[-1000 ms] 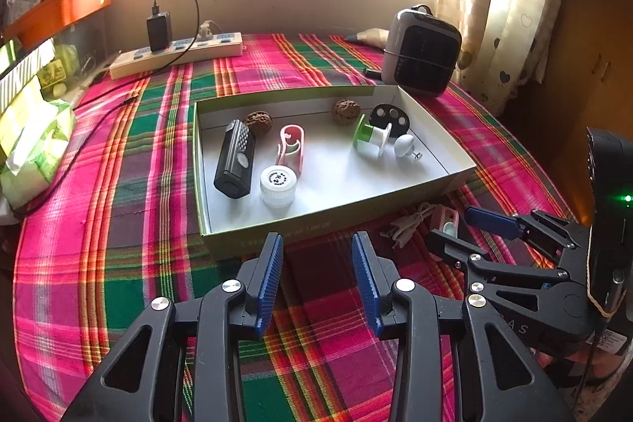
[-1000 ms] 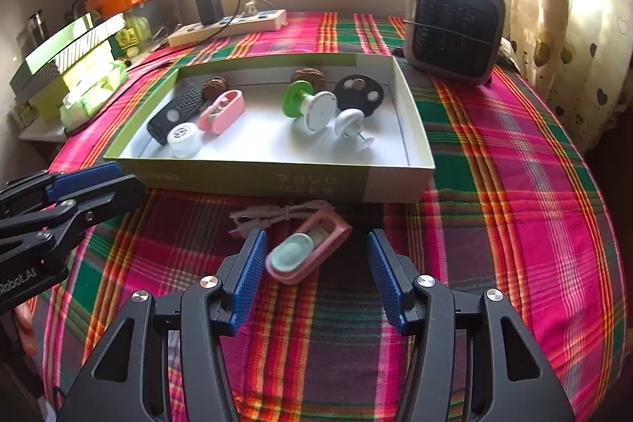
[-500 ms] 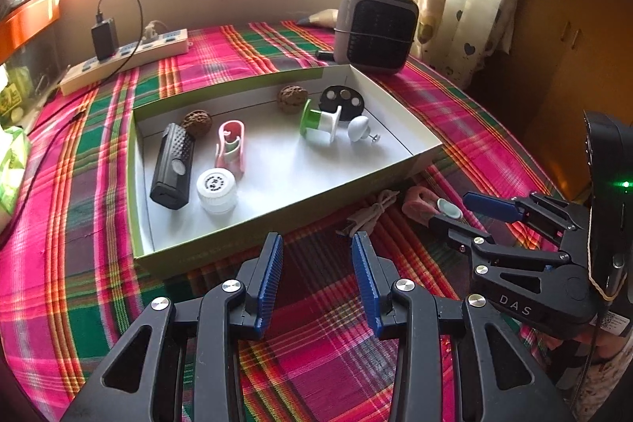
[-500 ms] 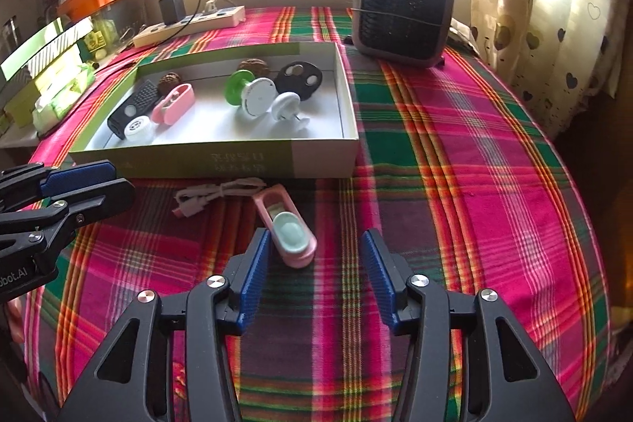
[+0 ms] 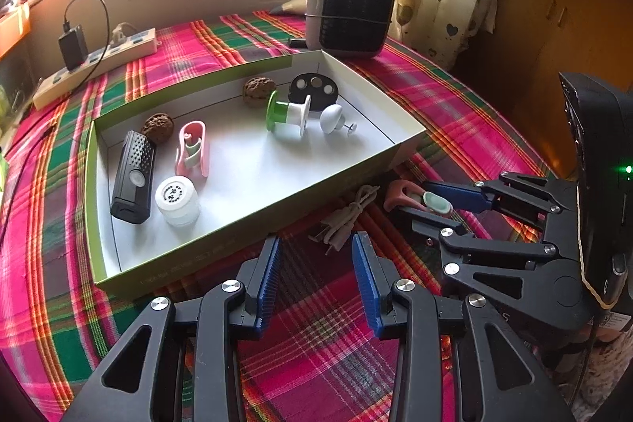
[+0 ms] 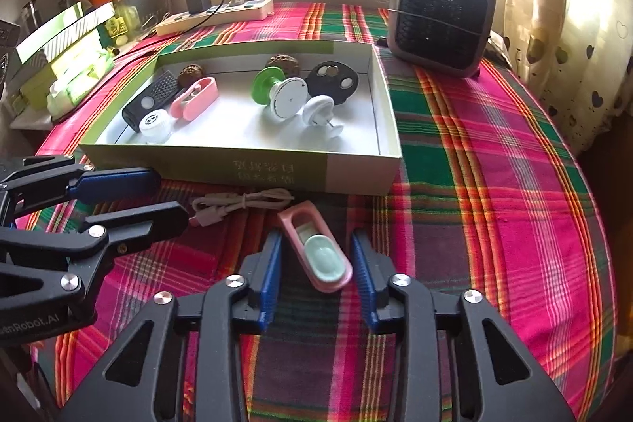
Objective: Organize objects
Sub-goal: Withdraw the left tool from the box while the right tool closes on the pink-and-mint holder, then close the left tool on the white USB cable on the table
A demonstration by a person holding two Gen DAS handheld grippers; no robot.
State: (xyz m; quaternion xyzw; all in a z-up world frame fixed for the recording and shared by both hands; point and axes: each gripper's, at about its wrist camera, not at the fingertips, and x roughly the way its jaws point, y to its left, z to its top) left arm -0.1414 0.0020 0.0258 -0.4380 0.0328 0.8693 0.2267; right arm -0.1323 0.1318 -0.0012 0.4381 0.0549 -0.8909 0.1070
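- The pink oval plastic clip with the mint-green insert (image 6: 318,252) lies on the plaid tablecloth (image 6: 494,192) outside the box, between the blue pads of my right gripper (image 6: 316,275). It sits at six o'clock from the box's near wall.
- My right jaws have just been closing around it. The right pad looks to be touching the clip's rounded end, but the left pad shows a gap — so I am not yet gripping it.
- My left gripper (image 5: 316,275) is open and empty, over bare cloth. The coiled beige charging cable (image 5: 348,214) lies just beyond its tips, at twelve o'clock.
- Already in the shallow white cardboard box with green outer walls (image 6: 356,176):
  - a black ridged rectangular device (image 6: 152,97) and a small white round jar (image 6: 156,121) at the nine o'clock end;
  - a second pink clip (image 6: 196,97) beside them, and a brown walnut (image 6: 190,72) behind;
  - a green-and-white spool (image 6: 277,91), a white knob with a pin (image 6: 322,111), a black disc with round holes (image 6: 334,78) and another walnut (image 6: 283,62) toward the three o'clock end.
- By my judgement the sorting is mostly done — eight pieces are in the box and two are left on the cloth, the clip and the cable.
- What remains, as I read it, is to finish the squeeze on the clip, carry it over the wall and set it in the open middle of the box. The cable follows, probably for my left fingers.
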